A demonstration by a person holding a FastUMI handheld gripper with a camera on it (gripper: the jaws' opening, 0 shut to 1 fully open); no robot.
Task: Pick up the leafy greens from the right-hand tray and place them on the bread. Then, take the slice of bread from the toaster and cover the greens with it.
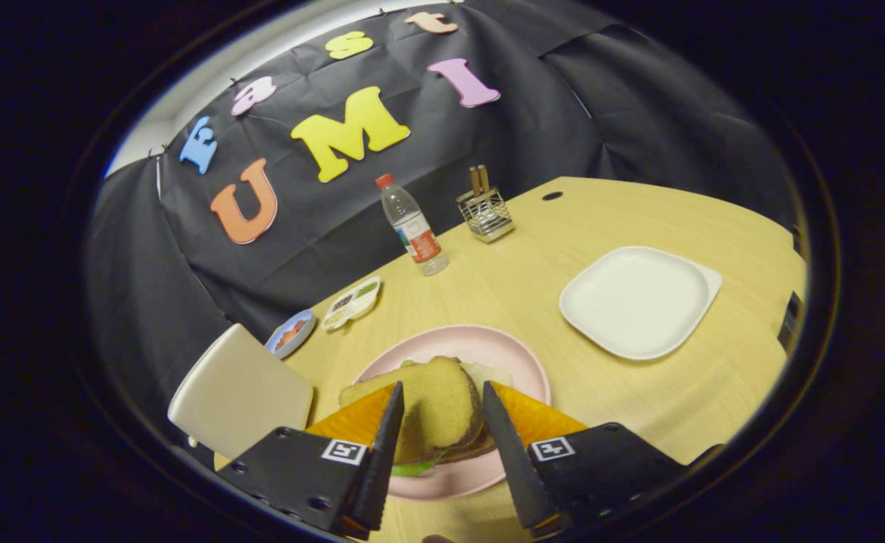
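Gripper view: bread slice [436, 411] lies lengthwise between hand-held gripper [442, 422] fingers.

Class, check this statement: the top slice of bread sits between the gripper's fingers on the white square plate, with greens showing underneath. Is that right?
Not quite. The gripper view shows the top slice of bread, between the fingers of the gripper, on the pink round plate, with greens showing underneath. The white square plate lies apart, bare.

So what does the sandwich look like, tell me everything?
The sandwich lies on the pink plate. Its top is a tan slice of bread, tilted, over another slice. Green leaves peek out at its near and far edges. It sits between the fingers of the tongs, which flank it closely; whether they press it is unclear.
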